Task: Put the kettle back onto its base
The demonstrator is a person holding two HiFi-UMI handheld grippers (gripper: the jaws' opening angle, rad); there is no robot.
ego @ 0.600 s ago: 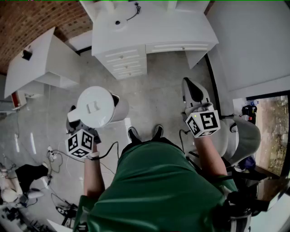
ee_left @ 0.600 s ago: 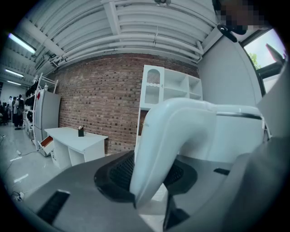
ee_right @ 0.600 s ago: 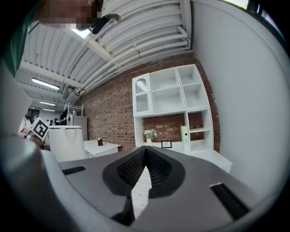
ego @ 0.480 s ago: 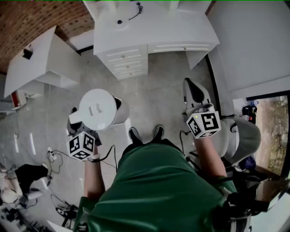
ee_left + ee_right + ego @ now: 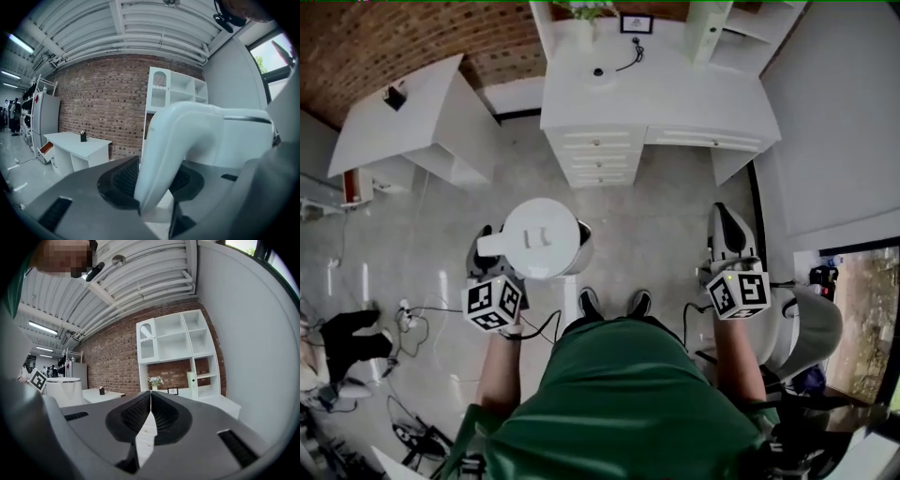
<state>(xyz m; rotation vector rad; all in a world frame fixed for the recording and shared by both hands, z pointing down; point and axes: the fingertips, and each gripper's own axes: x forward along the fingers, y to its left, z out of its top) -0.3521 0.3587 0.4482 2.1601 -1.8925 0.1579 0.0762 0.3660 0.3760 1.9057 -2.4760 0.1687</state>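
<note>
A white kettle (image 5: 542,237) hangs in the air above the floor, seen from above with its lid up. My left gripper (image 5: 490,251) is shut on its handle (image 5: 164,154), which fills the gap between the pads in the left gripper view. The kettle (image 5: 63,390) also shows at the left of the right gripper view. My right gripper (image 5: 724,225) is held level at the right, shut with nothing between its pads (image 5: 161,416). On the white desk (image 5: 675,94) ahead lies a small dark round thing (image 5: 598,71) with a cord; I cannot tell what it is.
The desk has a drawer block (image 5: 600,155) on its left side. A second white table (image 5: 398,122) stands at the far left against the brick wall. Cables (image 5: 412,314) trail on the floor at the left. A grey chair (image 5: 811,323) stands at the right.
The desk and side table have shifted in the head view and more of the desk's far edge shows. The kettle stays in the left gripper and now sits further right in the picture.
</note>
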